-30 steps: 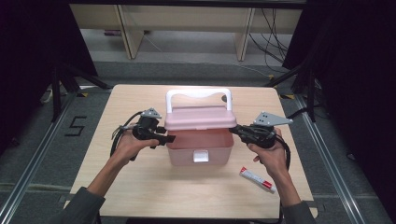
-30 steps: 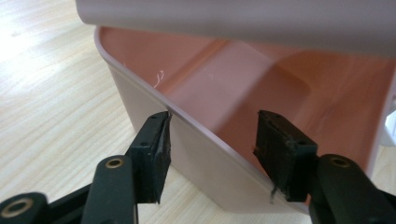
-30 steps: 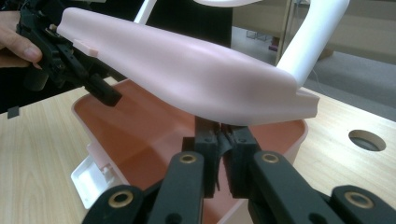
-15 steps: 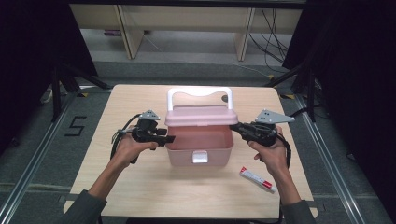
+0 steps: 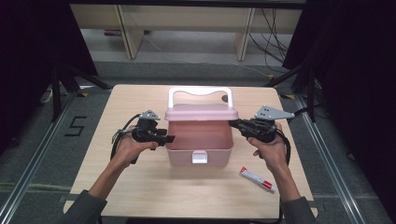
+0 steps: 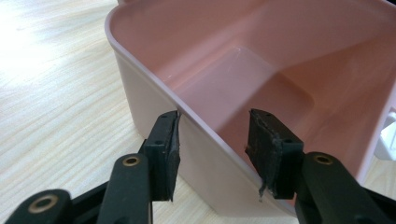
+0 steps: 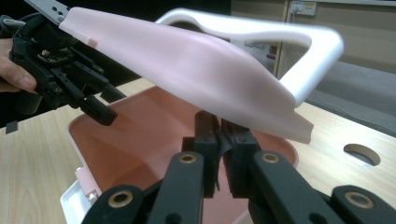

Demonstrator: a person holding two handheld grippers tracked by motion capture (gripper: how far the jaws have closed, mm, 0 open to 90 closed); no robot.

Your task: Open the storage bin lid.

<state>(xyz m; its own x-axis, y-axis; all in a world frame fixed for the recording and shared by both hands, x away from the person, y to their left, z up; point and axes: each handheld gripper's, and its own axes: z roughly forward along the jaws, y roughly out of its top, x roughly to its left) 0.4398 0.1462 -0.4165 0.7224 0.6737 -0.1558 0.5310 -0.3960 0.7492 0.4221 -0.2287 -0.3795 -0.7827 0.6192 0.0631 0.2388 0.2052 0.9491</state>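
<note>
The left hand-held gripper (image 6: pixel 212 140) straddled the left wall of the pink box (image 5: pixel 200 144), one pad outside, one inside. Its jaws had just been closing, but the inner pad was not yet on the wall, so nothing was gripped. The right hand-held gripper (image 7: pixel 218 135) was clenched on the edge of the lid (image 5: pixel 201 112), holding it raised on its hinge. The box stood in the middle of the table (image 5: pixel 140 186), with a tube (image 5: pixel 258 179) near its right corner. If the thin lid edge slipped out, the lid could probably drop; an unclamped box could slide under the pull.
</note>
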